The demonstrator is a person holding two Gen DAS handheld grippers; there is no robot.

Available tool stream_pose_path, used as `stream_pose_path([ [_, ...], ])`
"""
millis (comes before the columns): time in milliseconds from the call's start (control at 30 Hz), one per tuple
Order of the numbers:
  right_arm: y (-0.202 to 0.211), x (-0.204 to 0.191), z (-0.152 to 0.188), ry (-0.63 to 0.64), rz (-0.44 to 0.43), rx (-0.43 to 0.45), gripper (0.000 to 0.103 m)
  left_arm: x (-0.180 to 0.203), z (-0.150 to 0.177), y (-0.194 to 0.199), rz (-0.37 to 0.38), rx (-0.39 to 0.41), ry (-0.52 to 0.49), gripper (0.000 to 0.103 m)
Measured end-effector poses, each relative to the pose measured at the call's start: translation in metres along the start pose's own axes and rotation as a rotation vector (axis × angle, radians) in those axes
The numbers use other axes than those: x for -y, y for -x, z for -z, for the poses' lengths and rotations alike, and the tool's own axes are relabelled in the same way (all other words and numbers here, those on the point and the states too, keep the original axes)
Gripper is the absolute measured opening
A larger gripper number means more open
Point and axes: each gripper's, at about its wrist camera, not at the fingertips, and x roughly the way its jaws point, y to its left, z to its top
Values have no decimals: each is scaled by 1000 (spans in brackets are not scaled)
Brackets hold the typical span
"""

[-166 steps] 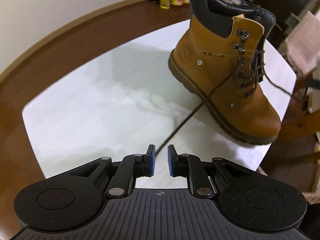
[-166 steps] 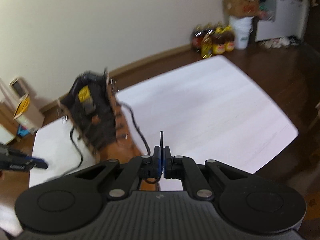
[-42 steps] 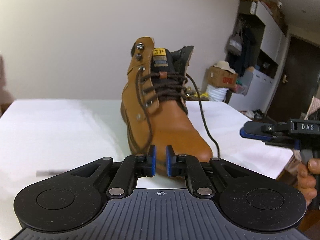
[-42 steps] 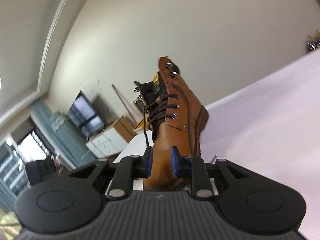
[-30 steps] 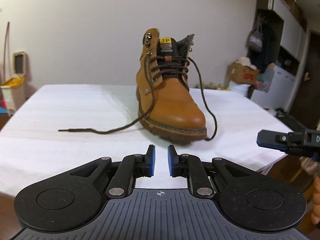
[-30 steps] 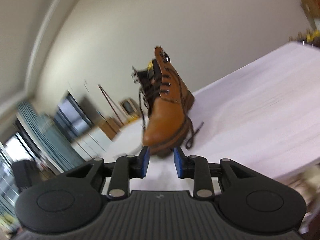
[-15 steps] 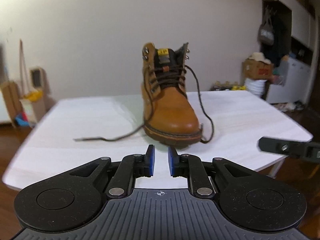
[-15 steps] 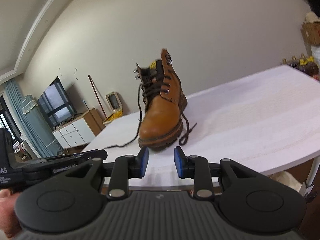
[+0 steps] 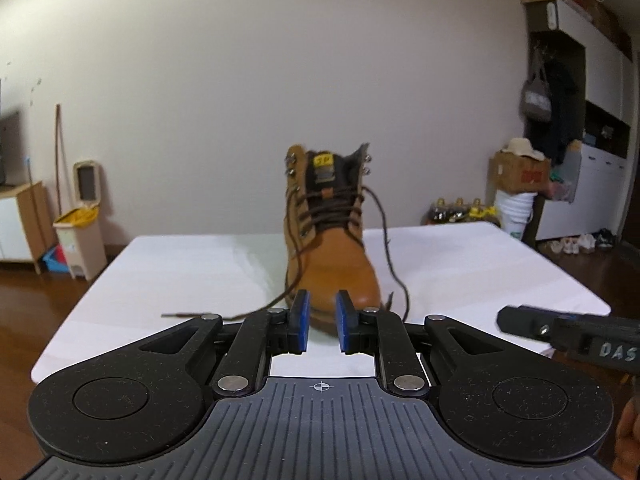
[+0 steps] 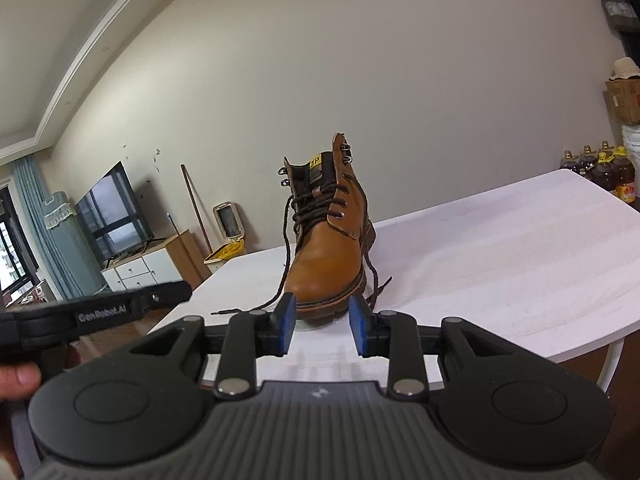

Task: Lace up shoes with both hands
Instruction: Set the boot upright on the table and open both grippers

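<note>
Tan leather ankle boot (image 9: 331, 256) with dark rubber lug sole stands upright on white tabletop (image 9: 192, 264), toe toward both cameras; black padded collar, yellow tag on tongue; dark brown round lace (image 9: 334, 210) crossed through the lower eyelets, upper metal hooks unlaced; one loose end trails from the boot's side across the table, tip lying flat (image 9: 176, 314); other end hangs down the opposite side, curling beside the sole (image 10: 376, 280).
</note>
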Motion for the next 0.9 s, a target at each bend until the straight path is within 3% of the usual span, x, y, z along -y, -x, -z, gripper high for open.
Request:
stream_pose_path([
  [133, 1, -3, -3, 3, 1, 6, 32, 4, -6, 9, 72, 38, -3, 15],
  [433, 1, -11, -4, 18, -7, 6, 32, 1, -13, 8, 63, 39, 48, 15],
  [633, -1, -11, -4, 19, -5, 1, 32, -4, -8, -4, 19, 7, 62, 15],
  [900, -1, -12, -4, 32, 7, -3, 32, 0, -8, -6, 24, 15, 21, 16],
])
